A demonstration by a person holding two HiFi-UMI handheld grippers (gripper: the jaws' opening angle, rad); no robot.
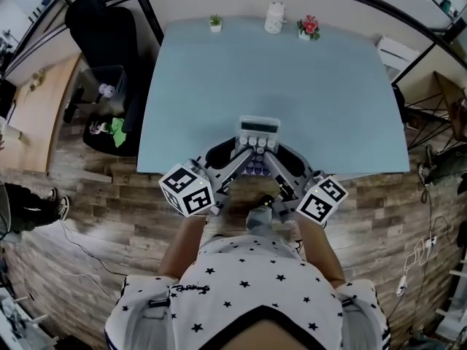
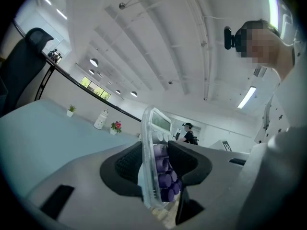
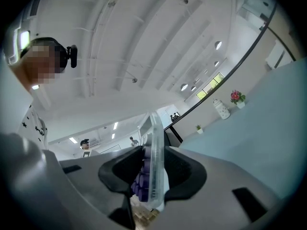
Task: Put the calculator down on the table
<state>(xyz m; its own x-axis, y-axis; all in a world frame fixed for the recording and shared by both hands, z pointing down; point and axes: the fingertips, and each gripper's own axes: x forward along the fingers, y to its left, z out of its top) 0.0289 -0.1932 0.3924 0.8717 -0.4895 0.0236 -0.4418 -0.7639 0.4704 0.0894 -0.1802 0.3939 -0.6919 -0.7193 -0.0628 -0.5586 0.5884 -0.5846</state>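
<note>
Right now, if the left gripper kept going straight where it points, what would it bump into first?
Nothing close, it seems: the left gripper is shut on the calculator, and beyond it lies bare table. The pots sit off to its left. Depth is hard to judge.

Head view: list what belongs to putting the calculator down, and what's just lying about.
Job: white purple-keyed calculator, light blue table, left tool, right tool.
Lying about: small green potted plant, white ceramic jar, red potted flowers, black office chair.
</note>
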